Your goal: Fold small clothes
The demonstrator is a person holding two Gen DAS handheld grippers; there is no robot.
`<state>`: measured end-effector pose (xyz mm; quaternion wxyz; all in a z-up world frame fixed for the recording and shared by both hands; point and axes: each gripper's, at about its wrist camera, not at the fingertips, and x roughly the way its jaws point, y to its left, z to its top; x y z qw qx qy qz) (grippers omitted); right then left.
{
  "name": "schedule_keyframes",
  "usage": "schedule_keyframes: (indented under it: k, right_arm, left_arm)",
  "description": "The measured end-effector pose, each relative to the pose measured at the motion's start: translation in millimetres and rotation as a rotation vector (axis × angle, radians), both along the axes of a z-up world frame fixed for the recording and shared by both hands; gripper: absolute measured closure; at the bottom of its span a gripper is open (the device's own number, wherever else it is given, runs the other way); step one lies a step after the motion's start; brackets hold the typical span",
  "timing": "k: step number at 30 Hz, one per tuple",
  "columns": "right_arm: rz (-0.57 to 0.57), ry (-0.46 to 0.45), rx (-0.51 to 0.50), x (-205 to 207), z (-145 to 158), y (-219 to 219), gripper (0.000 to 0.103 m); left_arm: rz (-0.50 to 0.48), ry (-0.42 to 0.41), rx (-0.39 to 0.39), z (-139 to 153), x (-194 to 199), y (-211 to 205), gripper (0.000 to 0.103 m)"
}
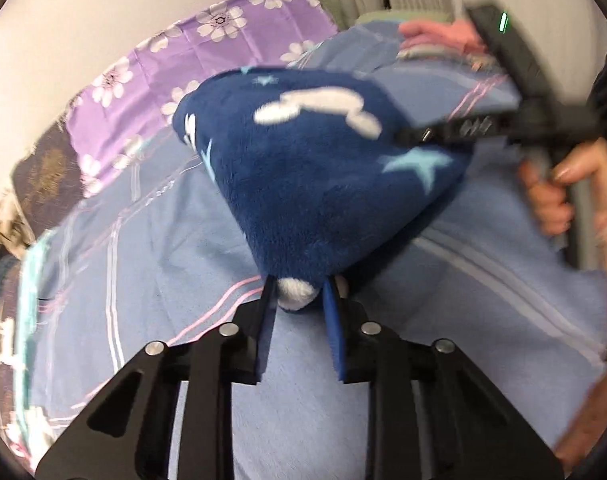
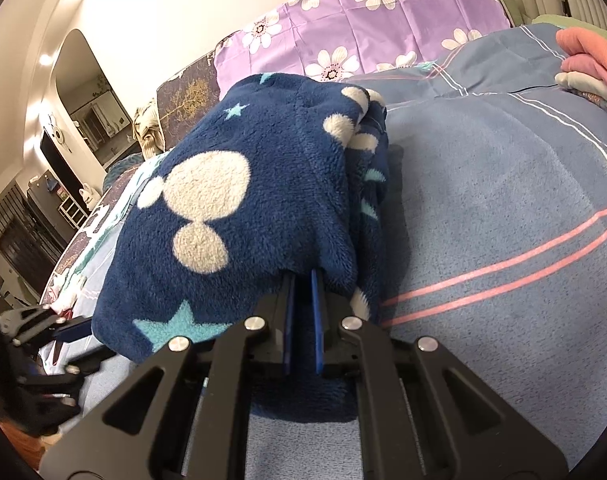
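Left tool angled downward from the bottom centre of its own view, fingers drawn in on a low corner of the navy fleece garment, a white patch of the fleece pinched between them. Same left tool seen blurred at the lower left edge of the right wrist view, beside the garment's near hem.

Right tool likewise tilted downward, rising from the bottom centre of its view, jaws nearly together and buried under the fleece edge, clamped on the navy fleece garment. In the left wrist view, right tool reaching in from the right edge with its tips on the fleece, a bare hand wrapped around the handle at middle right.

Garment bunched and lifted off the blue striped bed cover, held between both tools, long axis running from lower left to upper centre in the right wrist view. White rounded blotches and pale teal stars on the fleece; no legible writing or label.

Purple floral sheet across the top, folded pink clothes at upper right.
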<state>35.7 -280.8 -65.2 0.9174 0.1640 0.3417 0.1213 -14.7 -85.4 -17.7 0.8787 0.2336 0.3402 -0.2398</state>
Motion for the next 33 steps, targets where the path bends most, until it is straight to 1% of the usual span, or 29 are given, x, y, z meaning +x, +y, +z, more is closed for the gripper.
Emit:
schedule_keyframes:
  k: [1, 2, 5, 6, 7, 8, 9, 10, 11, 12, 14, 16, 18, 20, 21, 22, 24, 26, 28, 29, 30, 31, 32, 33]
  right_arm:
    - [0.000, 0.000, 0.000, 0.2, 0.0, 0.1, 0.097]
    - [0.000, 0.000, -0.001, 0.6, 0.1, 0.0, 0.097]
    - [-0.002, 0.000, -0.005, 0.6, 0.2, 0.6, 0.097]
    - [-0.002, 0.000, -0.006, 0.2, -0.3, 0.4, 0.097]
    - [-0.003, -0.001, -0.009, -0.2, -0.7, 0.6, 0.097]
    - [-0.003, -0.001, -0.010, 0.0, -0.8, 0.4, 0.097]
    - [-0.003, -0.002, -0.010, -0.2, -1.2, 0.7, 0.097]
    - [0.001, -0.002, -0.008, -0.1, -1.4, 1.1, 0.097]
    - [0.007, -0.002, -0.008, 0.3, -1.5, 1.8, 0.097]
    - [0.005, -0.002, -0.015, 0.5, -1.5, 2.4, 0.097]
    - [0.003, -0.003, -0.014, -0.3, -1.1, 2.0, 0.097]
    - [0.001, 0.001, -0.003, 0.4, -1.8, 0.2, 0.097]
    - [0.002, 0.002, 0.012, 0.6, -2.2, -1.6, 0.097]
    - [0.004, 0.001, 0.015, 1.0, -2.0, -1.9, 0.097]
    - [0.003, 0.001, 0.013, 0.9, -2.0, -1.9, 0.097]
    - [0.004, 0.001, 0.012, 0.9, -1.9, -2.0, 0.097]
    - [0.005, 0.001, 0.014, 1.8, -1.8, -3.2, 0.097]
    - [0.005, 0.001, 0.019, 1.6, -2.5, -4.6, 0.097]
    - [0.006, 0.001, 0.021, 1.3, -2.1, -4.6, 0.097]
    - [0.006, 0.001, 0.021, 1.2, -2.1, -4.9, 0.097]
    - [0.008, 0.001, 0.023, 1.4, -2.1, -5.3, 0.097]
    - [0.015, -0.003, 0.031, 1.5, -1.9, -5.5, 0.097]
    - [0.025, -0.009, 0.041, 2.2, -1.1, -5.7, 0.097]
    - [0.022, -0.005, 0.036, 2.9, -1.4, -6.0, 0.097]
  left_arm:
    - [-0.008, -0.002, -0.037, 8.1, 1.4, 3.9, 0.080]
    - [-0.011, -0.023, -0.081, 19.5, 4.2, 6.3, 0.080]
    - [-0.006, -0.102, -0.121, 30.7, 18.6, -1.2, 0.080]
    - [-0.007, -0.106, -0.143, 29.7, 29.9, -5.1, 0.080]
    - [-0.010, -0.088, -0.165, 26.0, 35.7, -9.7, 0.080]
    - [-0.008, -0.036, -0.181, 14.8, 52.0, -14.2, 0.080]
    - [-0.009, 0.009, -0.150, -1.3, 67.4, -19.9, 0.079]
    - [-0.017, 0.019, -0.101, -13.3, 73.9, -26.4, 0.078]
    - [-0.029, -0.001, -0.046, -26.7, 77.5, -31.9, 0.078]
    - [-0.031, -0.015, -0.036, -27.5, 76.0, -33.5, 0.079]
    - [-0.028, -0.008, 0.000, -16.8, 68.2, -37.8, 0.079]
    - [-0.051, -0.002, 0.002, -7.0, 62.9, -39.1, 0.079]
    - [-0.081, 0.002, -0.045, 10.8, 65.5, -34.6, 0.077]
    - [-0.071, -0.036, -0.117, 31.4, 74.0, -27.8, 0.075]
    - [-0.045, -0.074, -0.147, 44.9, 85.3, -26.6, 0.074]
    - [-0.032, -0.089, -0.160, 50.8, 95.1, -26.5, 0.075]
    - [-0.005, -0.094, -0.197, 64.7, 126.7, -32.0, 0.075]
    - [0.013, -0.095, -0.212, 70.4, 158.8, -42.6, 0.075]
    - [0.027, -0.078, -0.209, 64.8, 187.7, -54.0, 0.075]
    - [0.056, -0.065, -0.168, 50.5, 211.9, -61.3, 0.075]
    - [0.091, -0.032, -0.109, 33.2, 230.0, -65.3, 0.071]
    - [0.108, 0.023, -0.055, 8.5, 246.8, -69.4, 0.071]
    - [0.121, 0.057, -0.020, -19.8, 259.0, -73.0, 0.071]
    - [0.129, 0.048, -0.053, -23.2, 261.0, -72.2, 0.072]
